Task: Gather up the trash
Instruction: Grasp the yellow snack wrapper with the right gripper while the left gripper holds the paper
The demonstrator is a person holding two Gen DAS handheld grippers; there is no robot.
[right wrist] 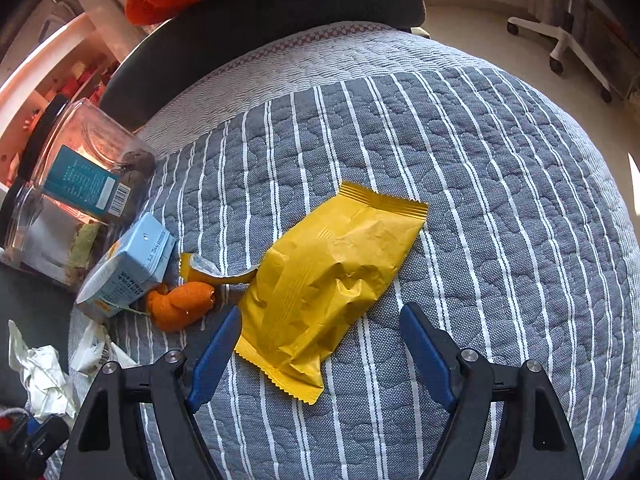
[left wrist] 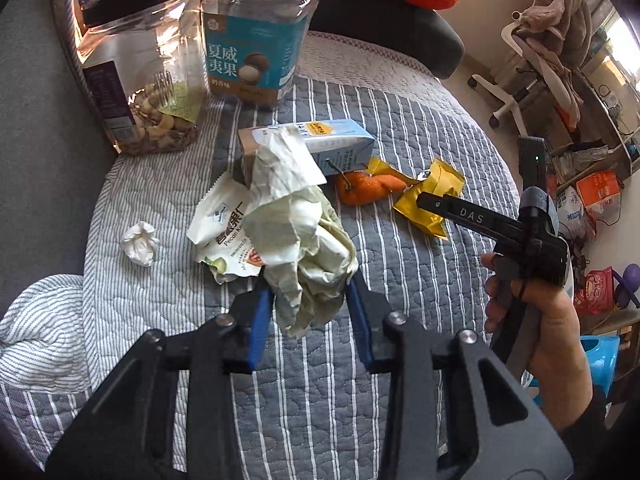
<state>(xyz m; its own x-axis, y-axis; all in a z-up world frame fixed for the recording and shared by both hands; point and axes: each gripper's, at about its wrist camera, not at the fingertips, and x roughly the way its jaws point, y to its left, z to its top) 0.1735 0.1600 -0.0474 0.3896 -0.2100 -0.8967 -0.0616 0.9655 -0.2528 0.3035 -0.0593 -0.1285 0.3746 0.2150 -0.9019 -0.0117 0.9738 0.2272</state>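
**Left grips crumpled paper, right spread over yellow wrapper**

The left gripper has its jaws clamped on a crumpled paper wad, lifted above the striped quilt. Beneath it lie a white snack bag, a blue carton, orange peel and a small tissue ball. Two jars stand behind. The right gripper hangs with jaws wide, the near end of the yellow wrapper between its blue fingers.
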